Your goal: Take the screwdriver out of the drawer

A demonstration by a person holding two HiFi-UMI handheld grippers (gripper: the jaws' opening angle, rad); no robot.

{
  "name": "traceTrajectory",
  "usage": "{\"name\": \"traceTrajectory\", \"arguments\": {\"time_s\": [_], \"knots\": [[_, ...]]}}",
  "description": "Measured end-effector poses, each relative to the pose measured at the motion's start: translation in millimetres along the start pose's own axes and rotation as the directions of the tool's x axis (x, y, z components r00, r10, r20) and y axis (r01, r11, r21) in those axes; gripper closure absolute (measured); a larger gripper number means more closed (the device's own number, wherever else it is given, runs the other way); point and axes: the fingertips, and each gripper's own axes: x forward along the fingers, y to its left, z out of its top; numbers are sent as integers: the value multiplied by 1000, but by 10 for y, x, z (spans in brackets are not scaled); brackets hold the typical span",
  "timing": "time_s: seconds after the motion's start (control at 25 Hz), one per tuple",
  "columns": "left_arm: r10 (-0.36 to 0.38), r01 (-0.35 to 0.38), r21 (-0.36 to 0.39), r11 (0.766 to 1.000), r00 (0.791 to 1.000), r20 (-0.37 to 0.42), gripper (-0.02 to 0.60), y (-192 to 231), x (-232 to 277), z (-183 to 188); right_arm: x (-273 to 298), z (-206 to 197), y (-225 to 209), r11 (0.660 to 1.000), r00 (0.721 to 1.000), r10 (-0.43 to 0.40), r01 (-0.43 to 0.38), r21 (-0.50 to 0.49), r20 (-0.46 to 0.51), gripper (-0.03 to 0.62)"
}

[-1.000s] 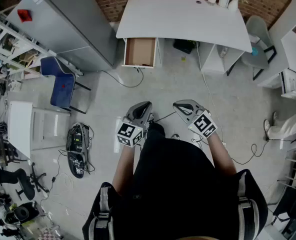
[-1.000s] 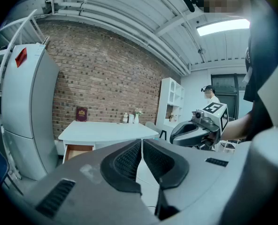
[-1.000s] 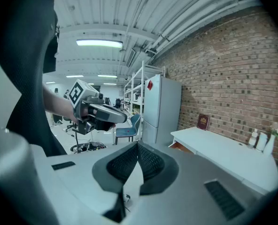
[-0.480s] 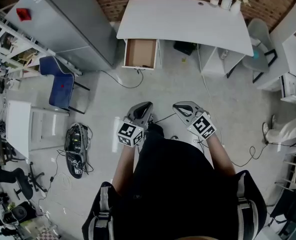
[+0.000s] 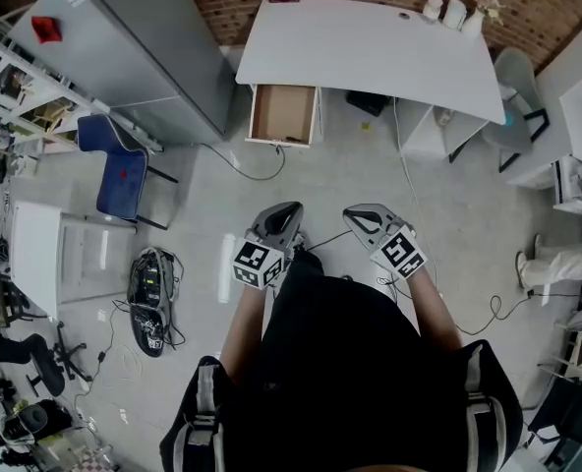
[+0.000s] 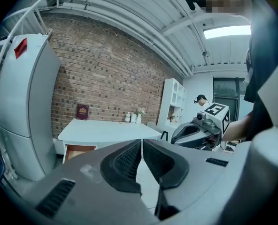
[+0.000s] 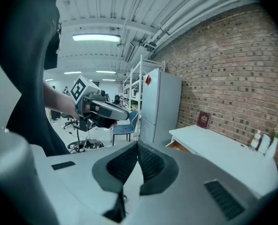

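Both your grippers are shut tight and hold nothing. The left gripper [image 5: 287, 208] and the right gripper [image 5: 357, 214] stick out side by side in front of your tummy, well apart from the white desk [image 5: 370, 42].

The head view looks down into the open drawer [image 5: 281, 106] under the desk's left end. Its brown bottom shows, but the screwdriver is too small to pick out from here. That view alone shows the floor.

The left gripper view shows the desk from the side, with the drawer's brown inside as a thin strip. It also shows a red book [image 6: 82, 111] against the brick wall. The right gripper view shows the tall grey cabinet [image 7: 160, 107] standing up, and the long ceiling lights.

The floor between you and the drawer is open. A thin cable [image 5: 255, 165] lies just in front of the drawer. The grey cabinet stands just left of it. A blue chair [image 5: 122, 175] sits further left.
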Motion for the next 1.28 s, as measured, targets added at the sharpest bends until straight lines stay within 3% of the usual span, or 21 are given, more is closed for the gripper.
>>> {"name": "traceTrajectory", "arguments": {"time_s": [0.84, 1.28], "knots": [[-56, 55, -34, 998, 998, -17, 557, 1367, 425, 226, 1169, 173, -645, 1000, 994, -4, 3, -7, -105, 539], [-48, 48, -62, 997, 999, -10, 557, 2055, 321, 185, 1811, 149, -747, 999, 982, 17, -23, -31, -188, 539]]}}
